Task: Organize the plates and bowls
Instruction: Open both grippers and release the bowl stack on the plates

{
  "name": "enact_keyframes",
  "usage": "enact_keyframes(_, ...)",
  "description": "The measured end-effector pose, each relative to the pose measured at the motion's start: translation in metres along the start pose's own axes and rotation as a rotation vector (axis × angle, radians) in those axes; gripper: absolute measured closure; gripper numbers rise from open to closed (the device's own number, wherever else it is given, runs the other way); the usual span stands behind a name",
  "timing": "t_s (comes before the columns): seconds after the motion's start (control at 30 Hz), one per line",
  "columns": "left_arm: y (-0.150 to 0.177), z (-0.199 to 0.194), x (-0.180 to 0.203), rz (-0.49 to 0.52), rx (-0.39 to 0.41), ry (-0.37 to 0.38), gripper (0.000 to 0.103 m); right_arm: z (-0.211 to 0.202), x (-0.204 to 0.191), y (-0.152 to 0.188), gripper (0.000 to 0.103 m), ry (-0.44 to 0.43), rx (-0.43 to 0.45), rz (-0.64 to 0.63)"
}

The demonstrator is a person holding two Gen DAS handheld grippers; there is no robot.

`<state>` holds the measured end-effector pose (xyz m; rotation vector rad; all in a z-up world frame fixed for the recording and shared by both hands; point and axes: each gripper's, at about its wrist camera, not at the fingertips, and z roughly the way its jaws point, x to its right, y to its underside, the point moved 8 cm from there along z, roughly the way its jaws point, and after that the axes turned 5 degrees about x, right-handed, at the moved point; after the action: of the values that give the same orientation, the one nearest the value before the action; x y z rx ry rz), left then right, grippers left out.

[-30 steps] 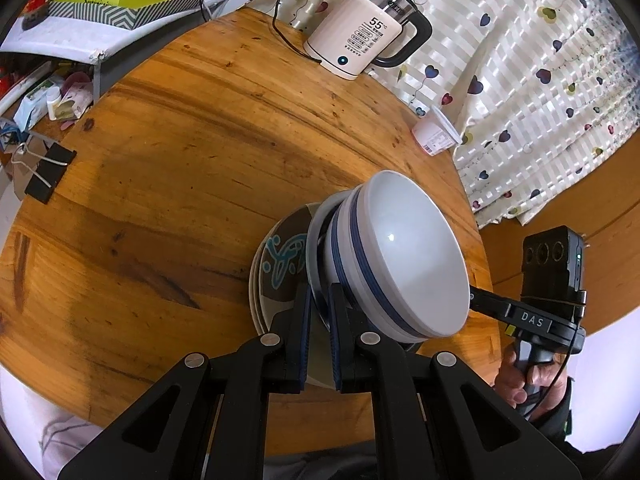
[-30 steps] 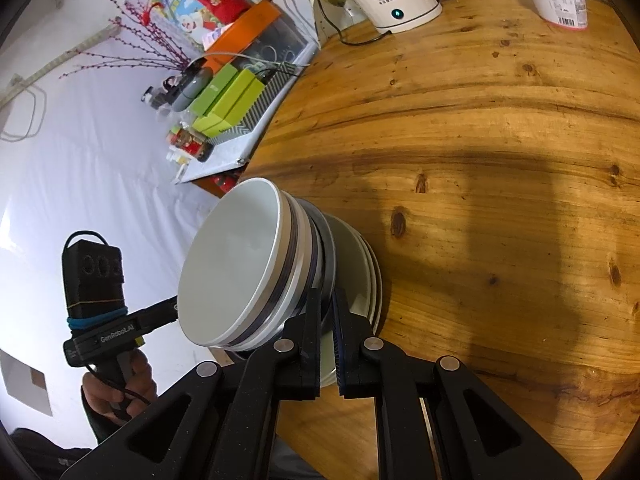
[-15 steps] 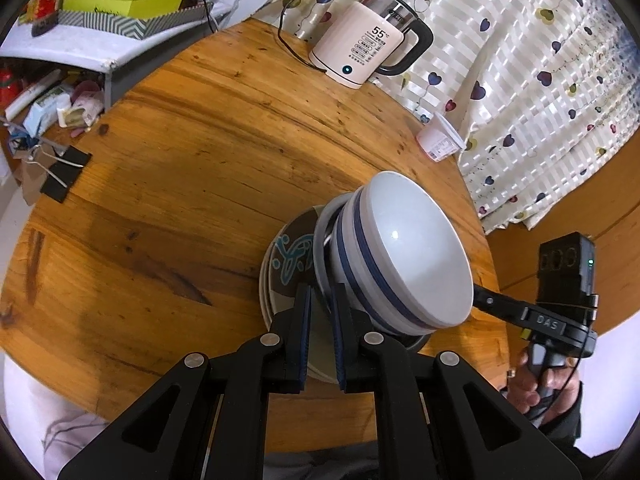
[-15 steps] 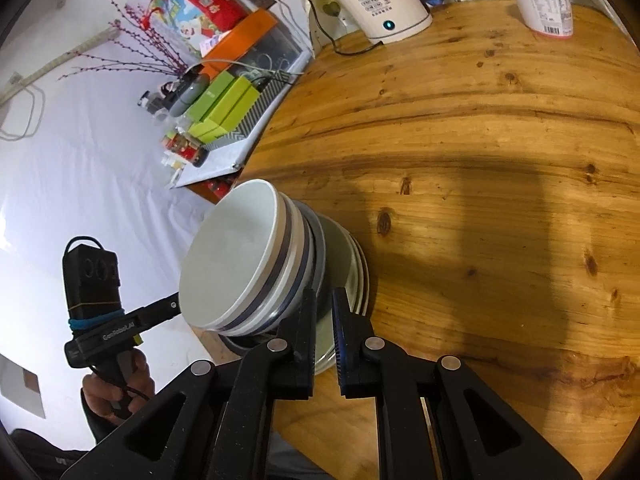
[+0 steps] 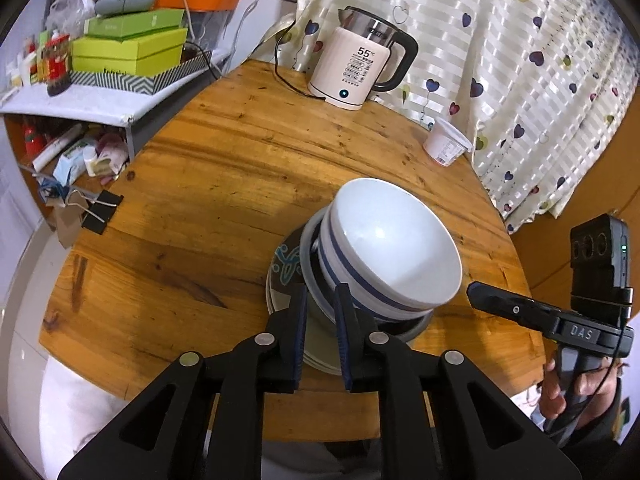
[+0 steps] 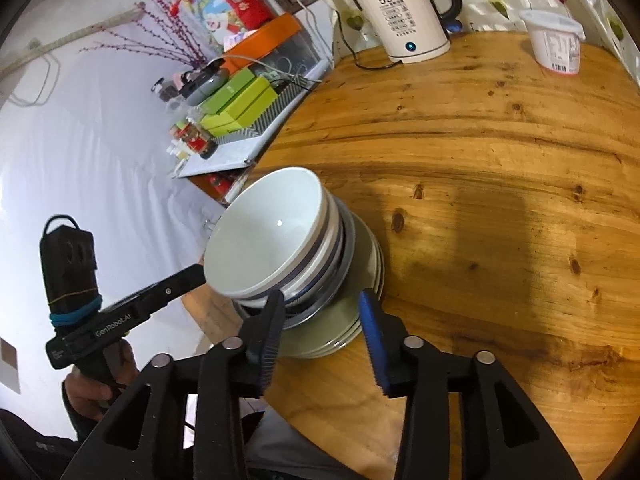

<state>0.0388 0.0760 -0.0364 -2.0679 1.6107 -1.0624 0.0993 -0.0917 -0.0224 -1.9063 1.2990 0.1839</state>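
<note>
White bowls with blue bands [image 5: 392, 248] sit nested on a grey steel bowl, on a stack of plates [image 5: 286, 264] near the front edge of the round wooden table [image 5: 200, 200]. My left gripper [image 5: 322, 296] straddles the stack's near rim. Its jaws are opening, with a narrow gap and the pads just off the rim. In the right wrist view the same bowls [image 6: 268, 232] and plates [image 6: 340, 332] appear. My right gripper [image 6: 320, 304] is opening wide around the plates' edge without touching them. A hand holds each gripper.
A white electric kettle [image 5: 360, 68] with its cord stands at the table's far side. A white tub [image 5: 446, 142] sits by the heart-print curtain. A black binder clip [image 5: 100, 212] lies at the left edge. A shelf with green boxes [image 5: 128, 52] stands beyond.
Both grippers have let go of the stack's rim, their jaws parting, the right much wider. Both have drawn back and up. The stack rests on the table.
</note>
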Motion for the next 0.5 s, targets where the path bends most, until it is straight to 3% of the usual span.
enact_keyframes(0.5,0.012,0.000,0.021,0.101,0.016,-0.061,0.083,-0.007,-0.028,0.015,0.055,0.117,0.030,-0.153)
